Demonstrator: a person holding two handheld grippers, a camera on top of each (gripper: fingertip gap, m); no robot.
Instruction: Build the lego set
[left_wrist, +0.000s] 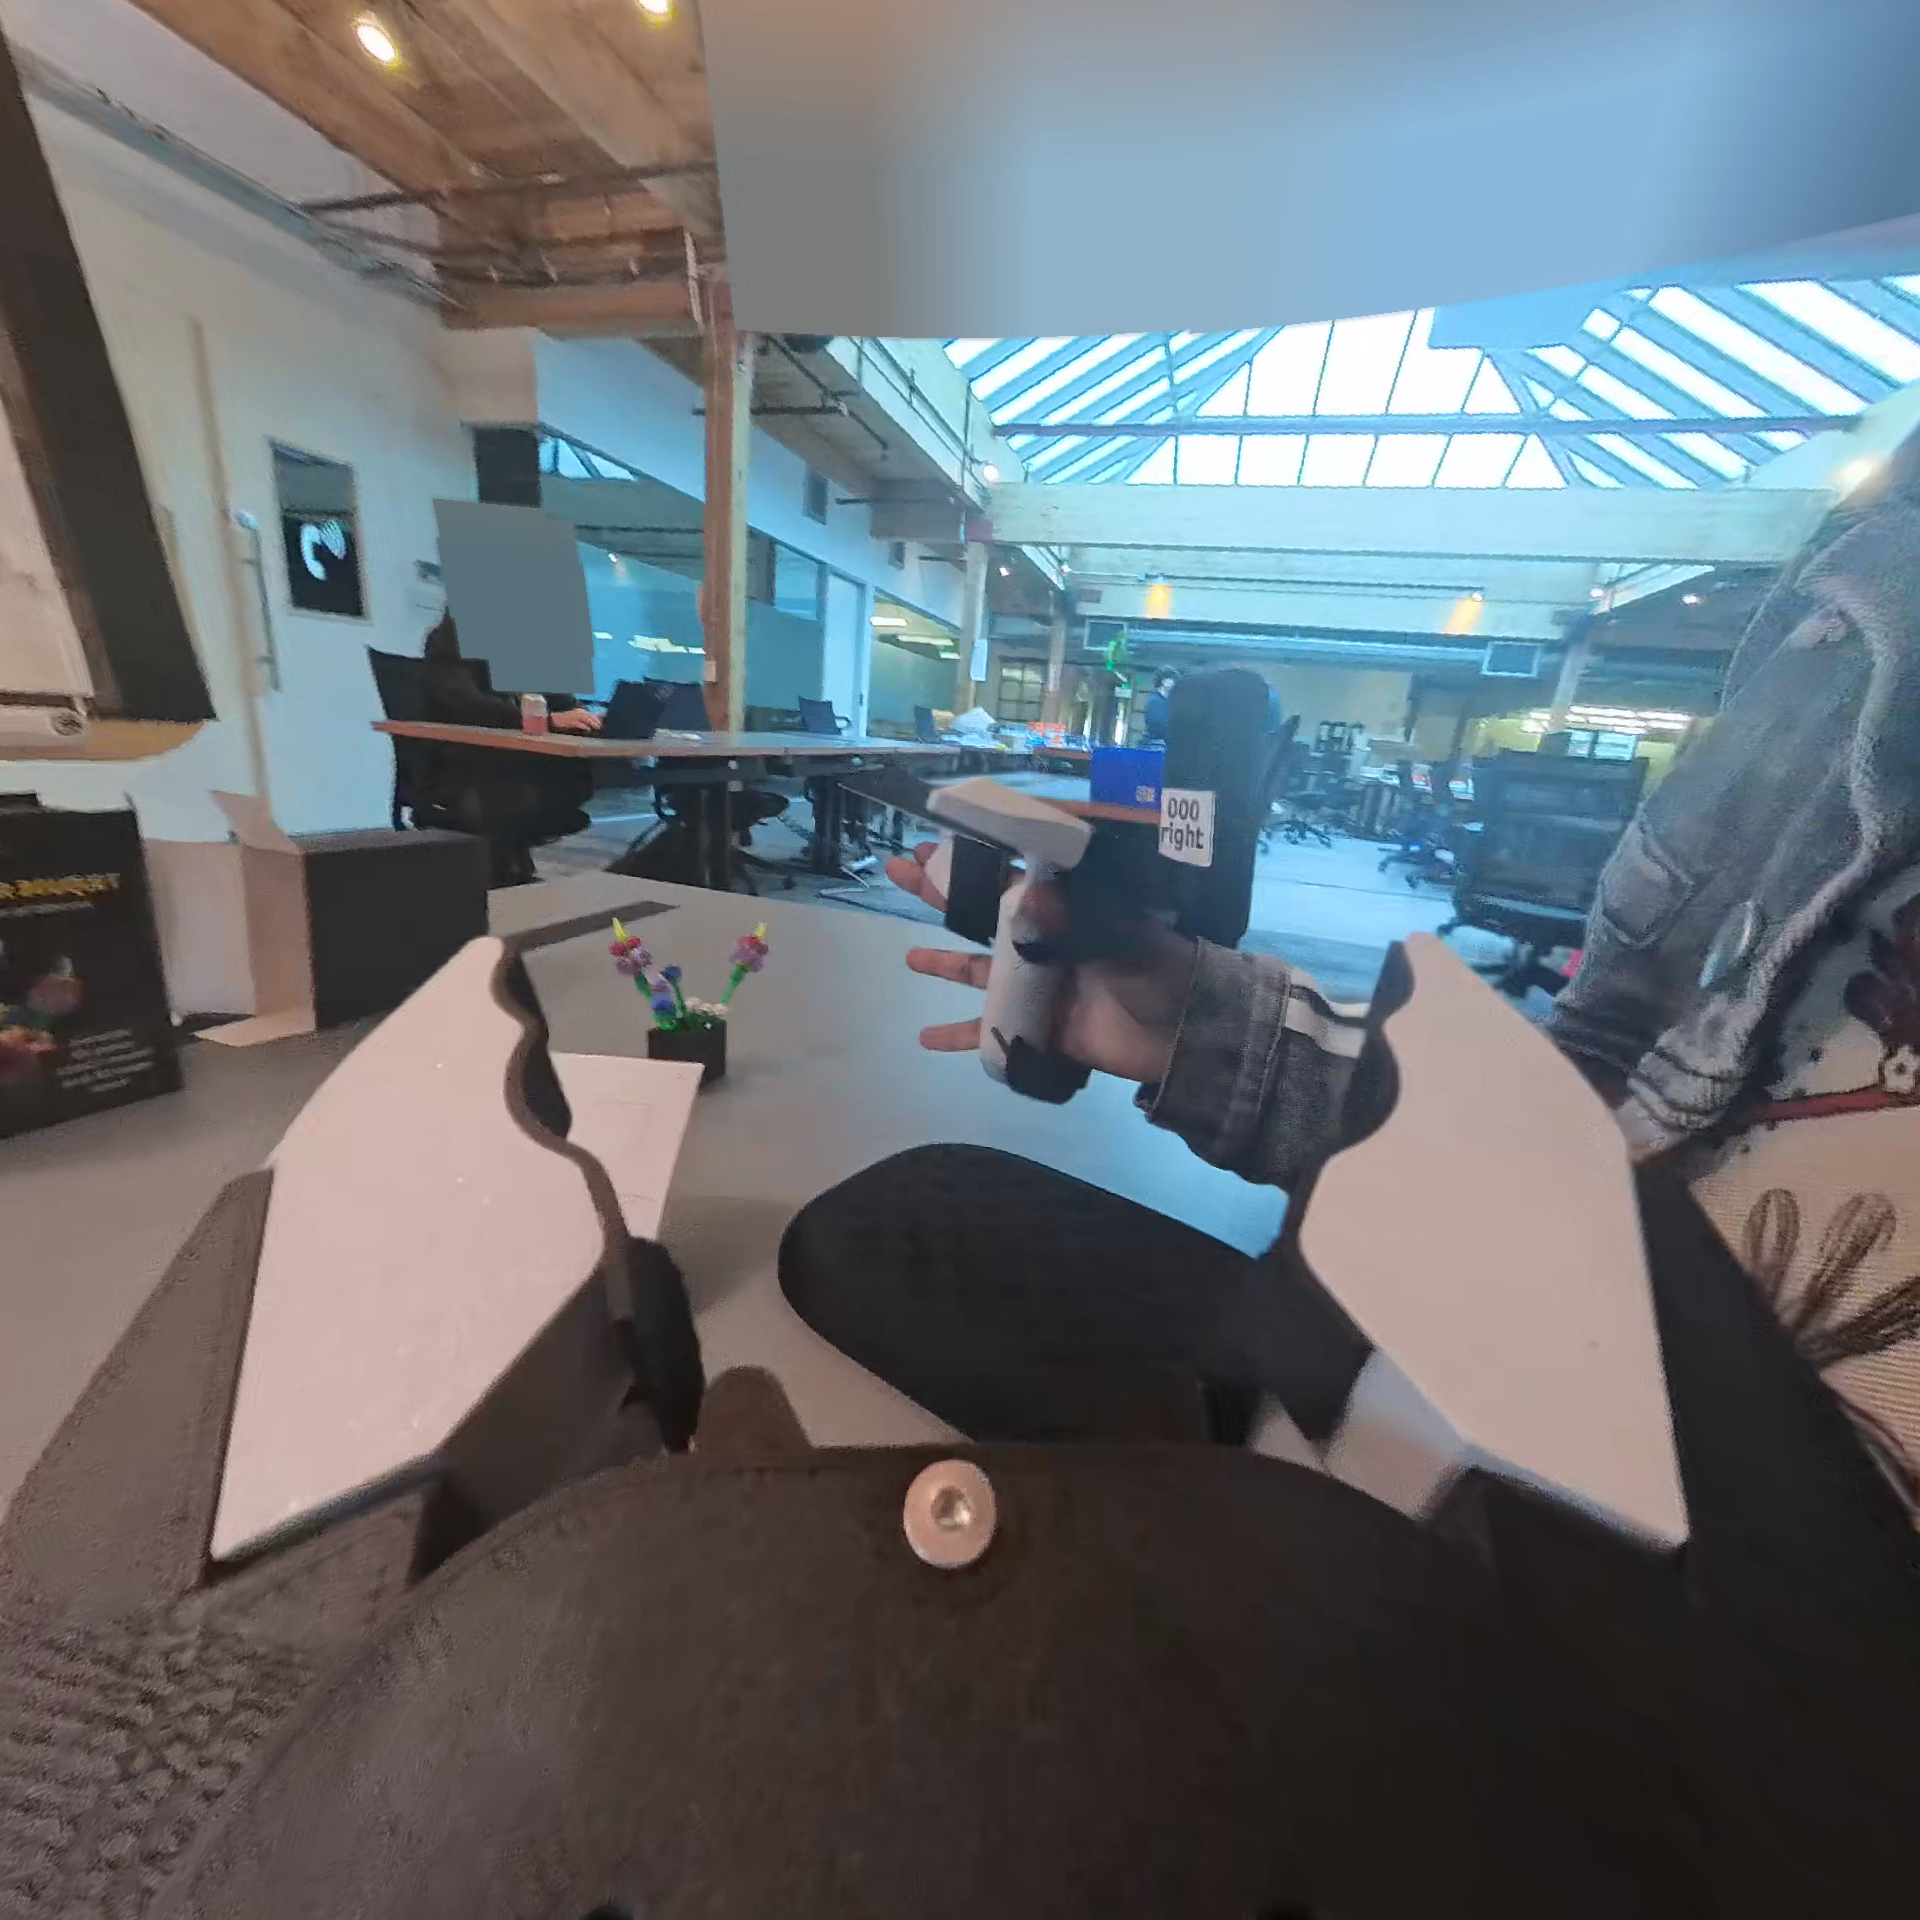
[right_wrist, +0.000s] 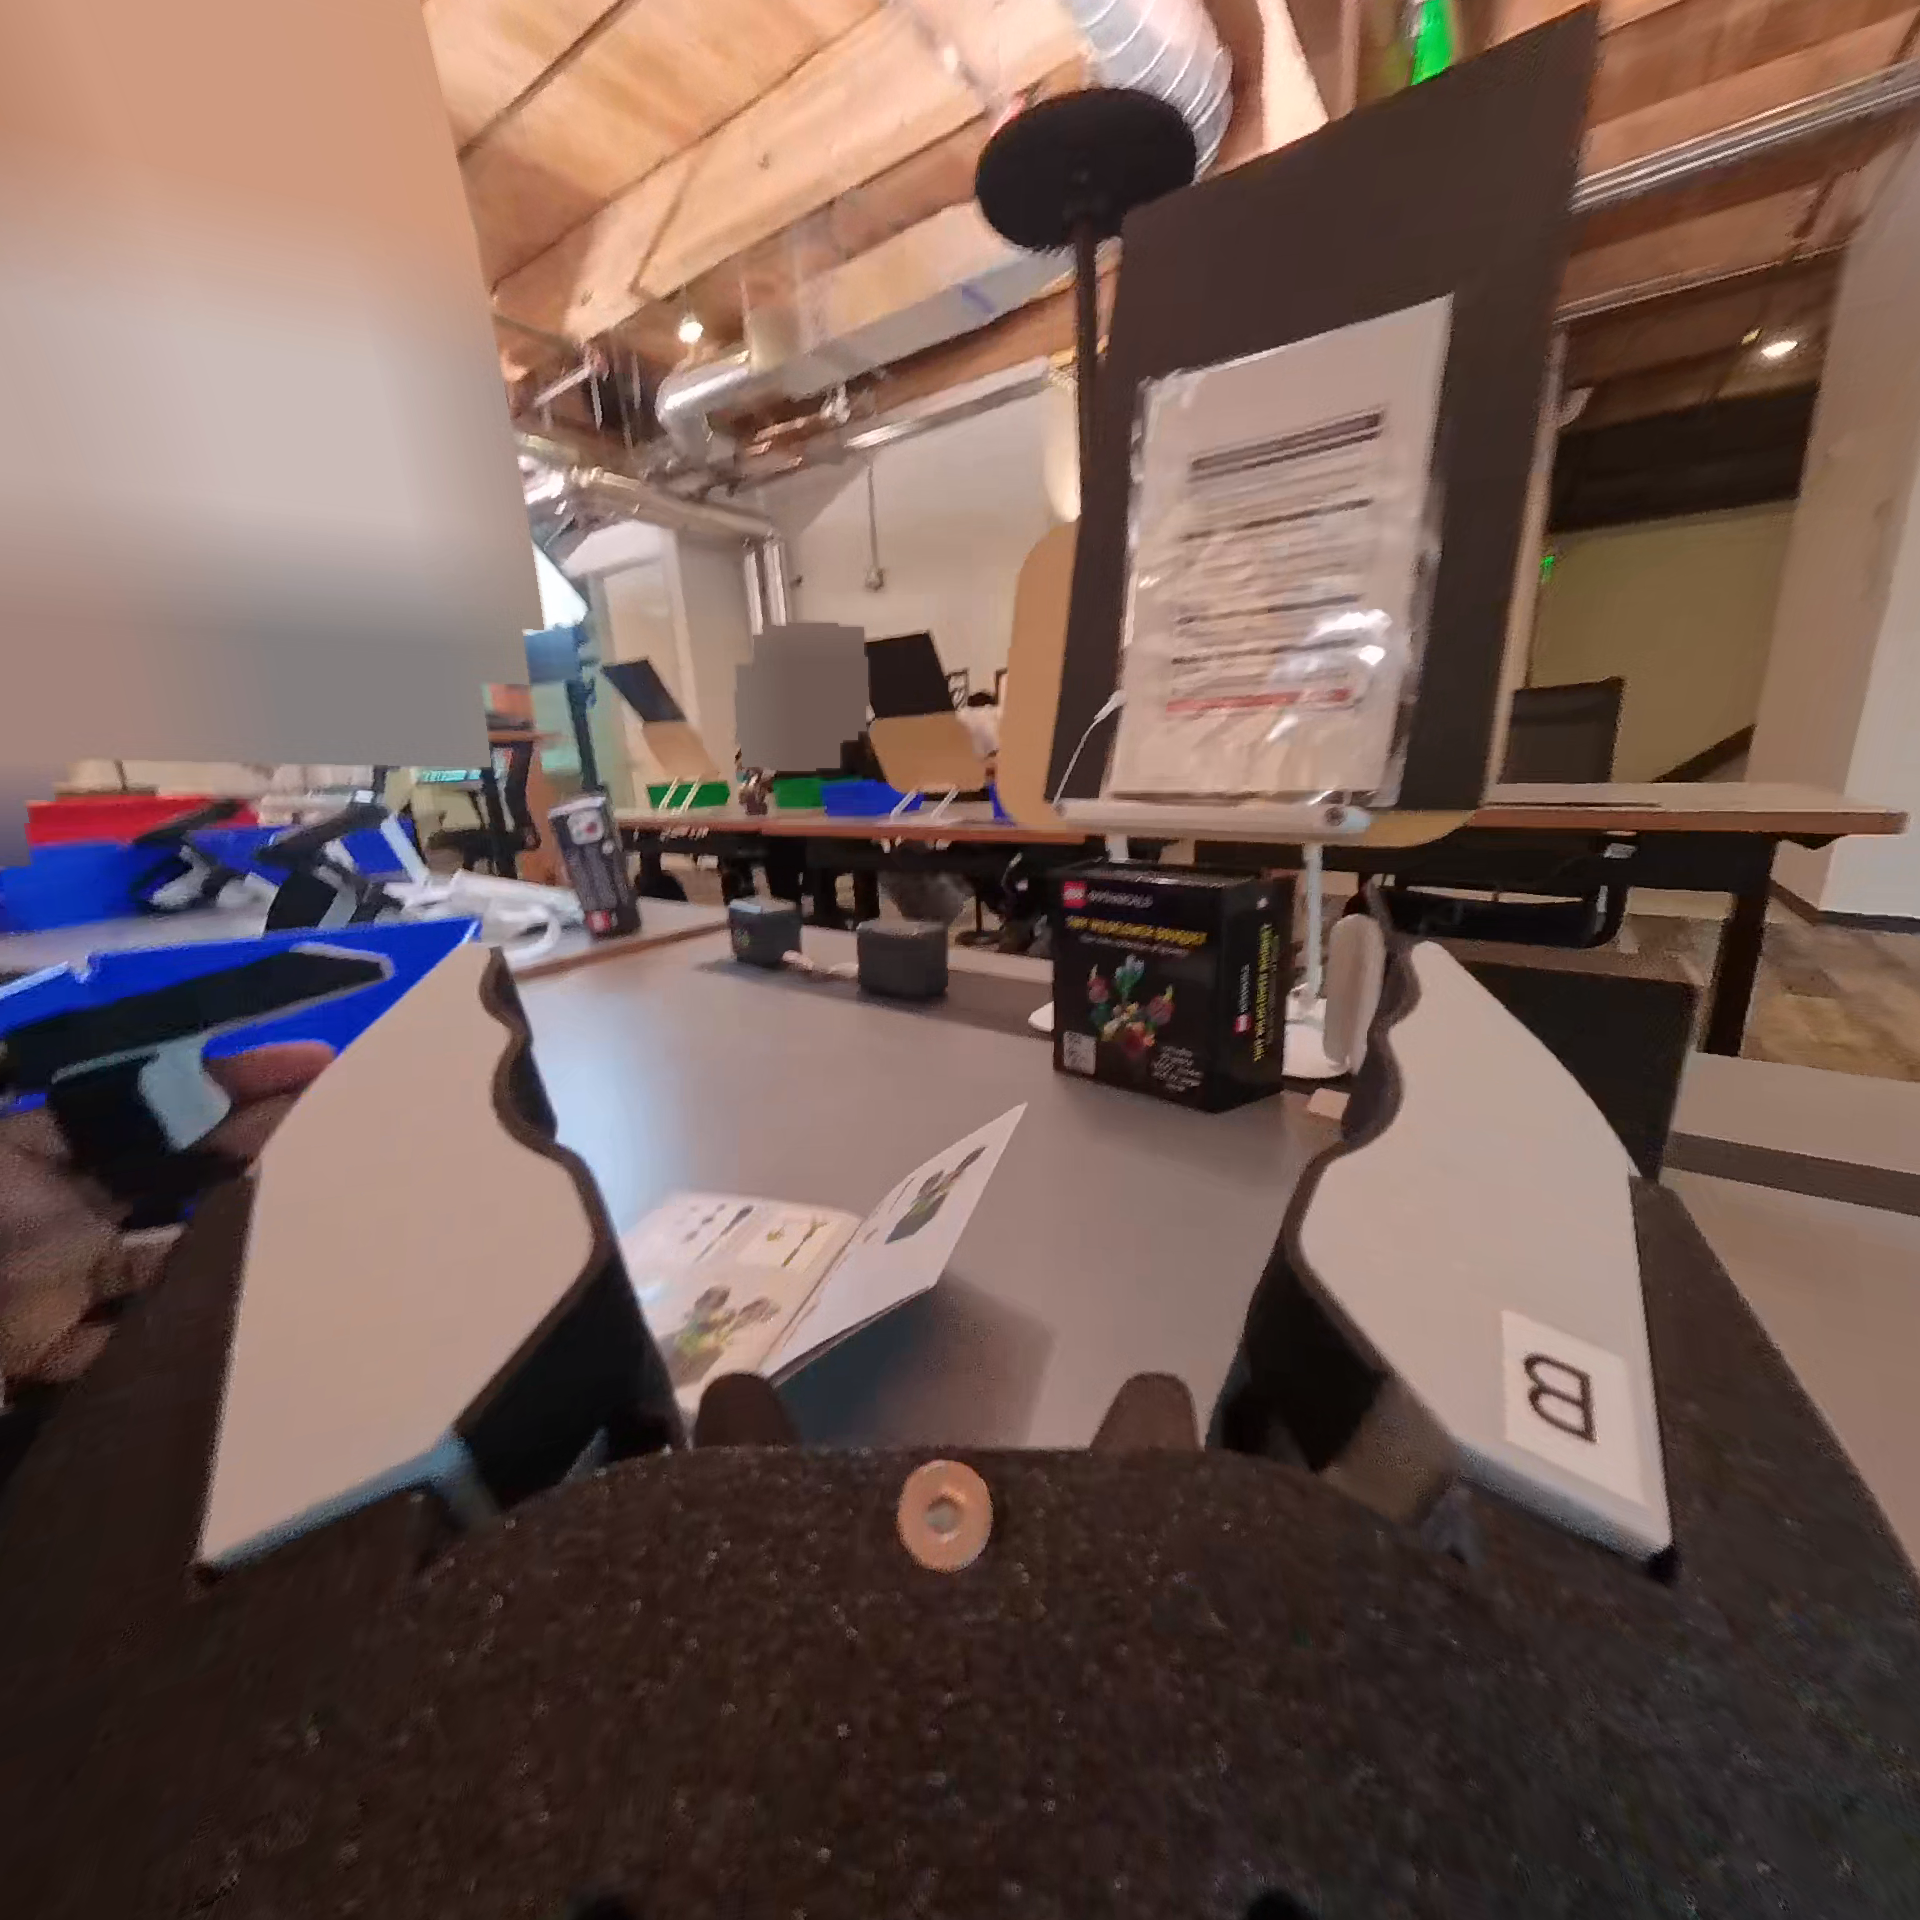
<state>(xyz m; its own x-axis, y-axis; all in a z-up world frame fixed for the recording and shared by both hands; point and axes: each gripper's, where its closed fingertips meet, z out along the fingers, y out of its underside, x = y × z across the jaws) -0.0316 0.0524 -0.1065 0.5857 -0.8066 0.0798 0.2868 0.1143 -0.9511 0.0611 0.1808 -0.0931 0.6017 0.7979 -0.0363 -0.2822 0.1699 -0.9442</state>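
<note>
A small lego flower build (left_wrist: 686, 992), with purple, blue and yellow blooms in a black pot, stands on the grey table (left_wrist: 883, 1070). It is ahead of my left gripper (left_wrist: 956, 945), which is open and empty above the near edge. An open instruction booklet (right_wrist: 810, 1268) lies on the table just in front of my right gripper (right_wrist: 945, 956), which is open and empty. A hand holds the right gripper up in the air in the left wrist view (left_wrist: 966, 831). The left gripper shows at the left edge of the right wrist view (right_wrist: 208, 997).
The black lego box (right_wrist: 1164, 997) stands at the table's far side, beside a white stand with a dark board (right_wrist: 1330, 499). Two grey cubes (right_wrist: 899, 956) sit further back. A black rounded object (left_wrist: 1039, 1268) lies near the front edge. A person's jacketed torso (left_wrist: 1766, 883) is at the right.
</note>
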